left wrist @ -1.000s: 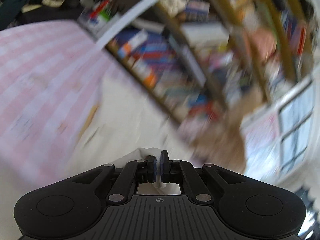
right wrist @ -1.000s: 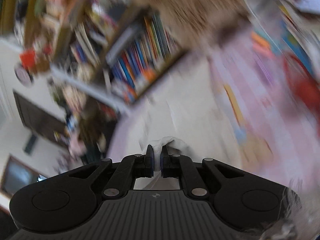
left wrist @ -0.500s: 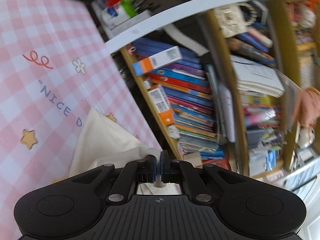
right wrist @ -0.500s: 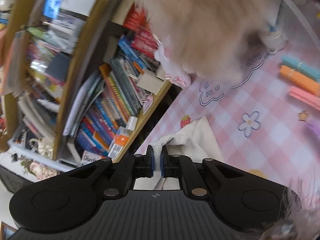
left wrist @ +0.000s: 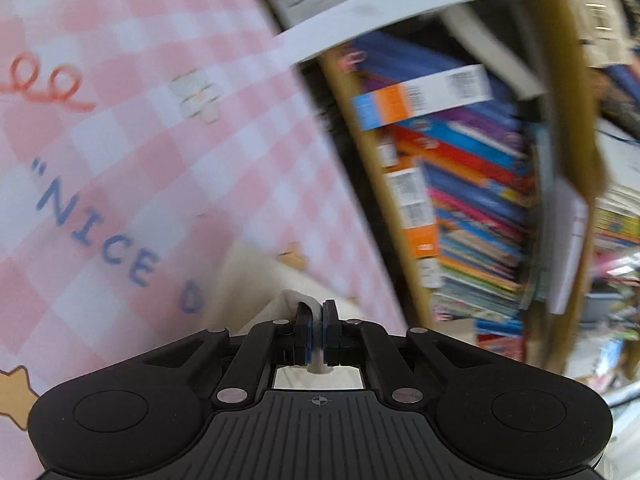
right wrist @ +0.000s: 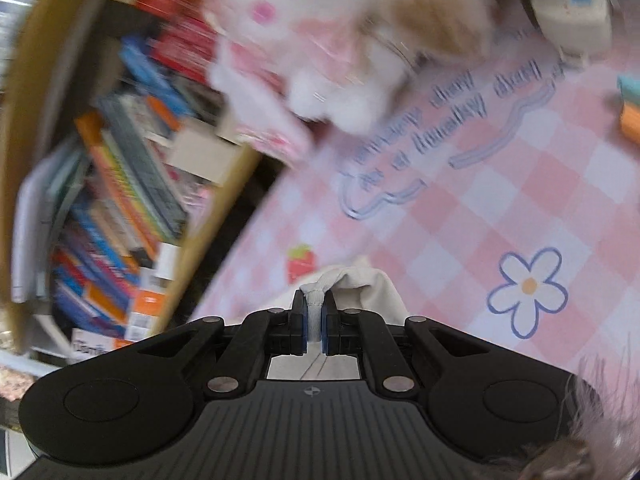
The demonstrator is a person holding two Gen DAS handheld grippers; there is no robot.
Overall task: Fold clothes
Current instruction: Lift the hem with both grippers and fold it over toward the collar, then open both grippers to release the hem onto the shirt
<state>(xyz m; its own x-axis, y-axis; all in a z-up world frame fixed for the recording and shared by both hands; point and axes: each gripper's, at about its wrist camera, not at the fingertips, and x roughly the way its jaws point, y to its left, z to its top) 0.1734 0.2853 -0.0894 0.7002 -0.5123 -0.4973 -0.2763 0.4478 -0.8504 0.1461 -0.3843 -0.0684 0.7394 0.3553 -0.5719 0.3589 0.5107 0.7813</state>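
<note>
A cream-white garment [left wrist: 256, 280] lies on the pink checked table cover [left wrist: 120, 128], near the cover's far edge. My left gripper [left wrist: 319, 312] is shut on a fold of that cloth, which pokes out between the pads. In the right wrist view the same cream garment [right wrist: 372, 284] bunches up at the fingertips, and my right gripper [right wrist: 315, 304] is shut on a ribbed hem of it. Most of the garment is hidden under both gripper bodies.
A bookshelf [left wrist: 460, 200] packed with colourful books stands just past the table edge, and shows as the bookshelf [right wrist: 120, 208] in the right view. A fluffy white and tan plush toy [right wrist: 344, 40] sits at the back of the pink cover [right wrist: 520, 184]. Coloured markers [right wrist: 630, 108] lie at the right.
Both grippers, still shut on the cloth, have come down closer to the pink cover near its far edge; the garment corners now rest almost on the table.
</note>
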